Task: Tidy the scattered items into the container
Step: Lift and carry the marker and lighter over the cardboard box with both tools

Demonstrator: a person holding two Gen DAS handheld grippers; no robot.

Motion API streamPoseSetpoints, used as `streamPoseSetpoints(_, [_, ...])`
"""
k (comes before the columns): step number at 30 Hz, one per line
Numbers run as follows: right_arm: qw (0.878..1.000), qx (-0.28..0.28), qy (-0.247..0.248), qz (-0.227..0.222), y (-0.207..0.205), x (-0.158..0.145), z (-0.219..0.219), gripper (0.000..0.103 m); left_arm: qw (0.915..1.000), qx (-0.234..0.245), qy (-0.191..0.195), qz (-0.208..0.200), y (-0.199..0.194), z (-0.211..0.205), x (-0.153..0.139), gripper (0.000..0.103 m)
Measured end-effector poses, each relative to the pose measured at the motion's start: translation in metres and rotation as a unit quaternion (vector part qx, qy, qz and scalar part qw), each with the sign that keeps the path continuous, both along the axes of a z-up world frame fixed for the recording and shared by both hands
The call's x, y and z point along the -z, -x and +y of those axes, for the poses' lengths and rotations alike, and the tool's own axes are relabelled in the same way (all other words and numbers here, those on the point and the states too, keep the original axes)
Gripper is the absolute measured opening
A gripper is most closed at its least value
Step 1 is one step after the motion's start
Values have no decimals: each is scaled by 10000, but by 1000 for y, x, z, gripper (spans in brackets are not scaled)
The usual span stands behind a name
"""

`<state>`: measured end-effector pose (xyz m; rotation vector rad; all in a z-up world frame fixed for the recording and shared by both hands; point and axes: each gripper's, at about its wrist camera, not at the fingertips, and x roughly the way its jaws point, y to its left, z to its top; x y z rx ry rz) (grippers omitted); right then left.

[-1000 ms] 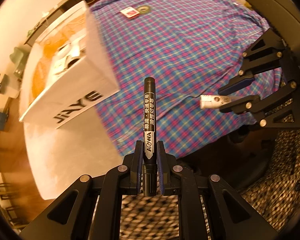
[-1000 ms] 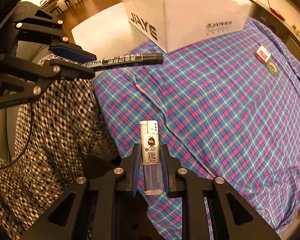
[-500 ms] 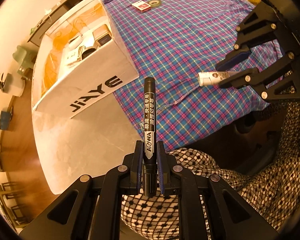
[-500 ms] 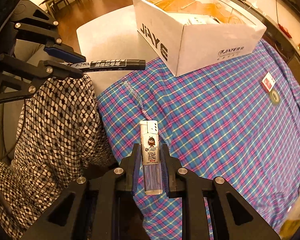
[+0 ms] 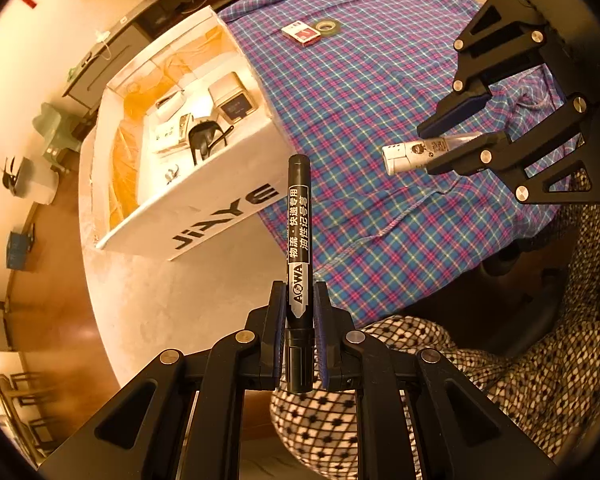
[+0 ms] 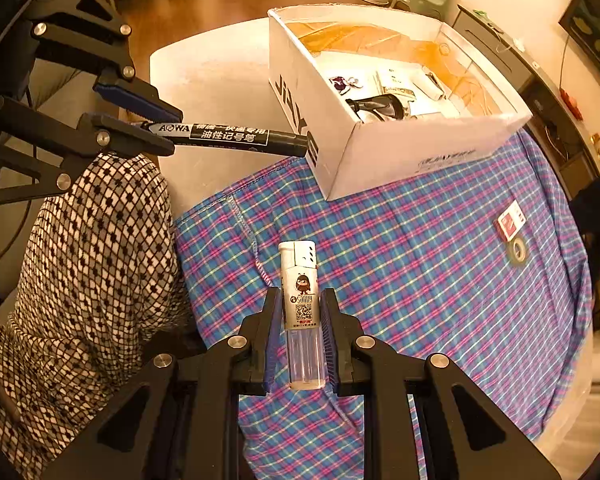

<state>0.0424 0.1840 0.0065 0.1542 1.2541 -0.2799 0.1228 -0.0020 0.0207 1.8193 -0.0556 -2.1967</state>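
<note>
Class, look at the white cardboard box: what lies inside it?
Inside the white box: black sunglasses, a beige cube-shaped gadget, white packets and orange plastic lining. Anything under those items and behind the near wall is hidden.

Right gripper (image 6: 300, 320) gripping a lighter (image 6: 301, 312) above plaid cloth (image 6: 420, 280); left gripper (image 6: 156, 128) holding a black marker (image 6: 232, 138) pointing toward the white box (image 6: 400, 152).
</note>
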Motion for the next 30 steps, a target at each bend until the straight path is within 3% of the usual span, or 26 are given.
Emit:
streamPoseSetpoints(12, [9986,-434,116,280,-26,-2,-13,21,9994,263,-215,-113,7,-17,-2,13])
streamPoseSetpoints(22, [9955,-706,-260,576,-33,9,-24,21,9974,486,-409,-352,2,-26,15,13])
streamPoseSetpoints(30, [9906,-978,-287,917,-34,19,-28,21,9914,585,-1095,-423,1,-30,27,13])
